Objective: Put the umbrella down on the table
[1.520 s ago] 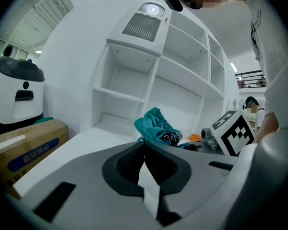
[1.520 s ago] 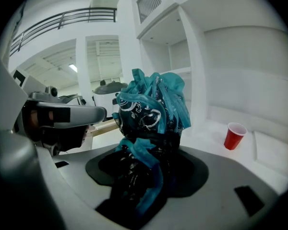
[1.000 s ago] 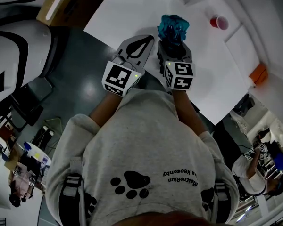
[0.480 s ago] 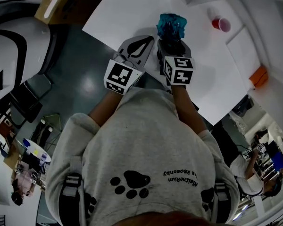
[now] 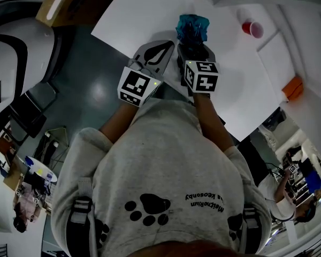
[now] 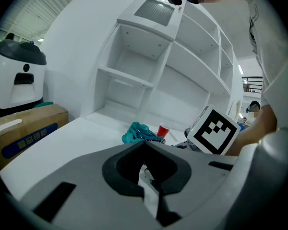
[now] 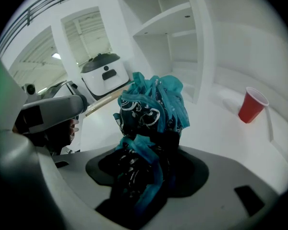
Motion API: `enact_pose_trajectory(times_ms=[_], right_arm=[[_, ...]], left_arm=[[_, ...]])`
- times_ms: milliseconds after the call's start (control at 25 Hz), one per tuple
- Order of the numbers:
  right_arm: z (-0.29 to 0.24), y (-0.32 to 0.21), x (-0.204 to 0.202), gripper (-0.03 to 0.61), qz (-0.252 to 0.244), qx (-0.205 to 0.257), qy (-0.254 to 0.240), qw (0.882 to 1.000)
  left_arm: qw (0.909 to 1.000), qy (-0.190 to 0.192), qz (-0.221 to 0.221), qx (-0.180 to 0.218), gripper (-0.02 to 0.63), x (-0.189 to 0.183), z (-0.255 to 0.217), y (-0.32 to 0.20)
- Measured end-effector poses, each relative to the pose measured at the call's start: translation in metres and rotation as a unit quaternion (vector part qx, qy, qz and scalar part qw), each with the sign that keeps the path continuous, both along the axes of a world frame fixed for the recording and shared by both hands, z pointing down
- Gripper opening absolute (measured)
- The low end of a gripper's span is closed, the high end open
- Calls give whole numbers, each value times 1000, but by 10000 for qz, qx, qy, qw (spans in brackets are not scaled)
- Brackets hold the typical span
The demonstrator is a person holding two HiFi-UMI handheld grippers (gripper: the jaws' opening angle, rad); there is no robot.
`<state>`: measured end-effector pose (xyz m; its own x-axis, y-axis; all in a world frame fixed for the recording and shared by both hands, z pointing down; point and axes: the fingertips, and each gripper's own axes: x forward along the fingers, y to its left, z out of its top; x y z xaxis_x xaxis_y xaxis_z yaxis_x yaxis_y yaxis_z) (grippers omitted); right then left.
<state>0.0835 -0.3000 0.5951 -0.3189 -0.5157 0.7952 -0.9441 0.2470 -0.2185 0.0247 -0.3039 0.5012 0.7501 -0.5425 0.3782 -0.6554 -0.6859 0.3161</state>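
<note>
A folded teal patterned umbrella (image 5: 192, 27) is gripped at its near end by my right gripper (image 5: 193, 45), over the white table (image 5: 134, 15) near its front edge. In the right gripper view the umbrella (image 7: 151, 109) sticks out forward between the jaws of the right gripper (image 7: 144, 176), which are shut on its dark lower part. Whether it touches the table is not clear. My left gripper (image 5: 156, 52) is just to the left, jaws shut and empty. The left gripper view shows the left gripper (image 6: 146, 176) with the umbrella (image 6: 139, 132) beyond it.
A red cup (image 5: 250, 28) stands far right on the table, with an orange object (image 5: 292, 88) at the right edge. A cardboard box (image 5: 64, 4) and a white machine (image 5: 10, 63) lie to the left. White shelves (image 6: 149, 66) rise behind the table.
Both grippers have edged slightly farther over the table. The umbrella stays in the right gripper; the left stays shut.
</note>
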Motion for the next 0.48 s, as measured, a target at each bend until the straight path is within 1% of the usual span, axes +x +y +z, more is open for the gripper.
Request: enact_pose_trajectory(times_ms=[480], right_arm=[[10, -1, -1, 266, -12, -252, -2, 9997]], left_arm=[[10000, 10, 28, -82, 18, 0, 6, 2]])
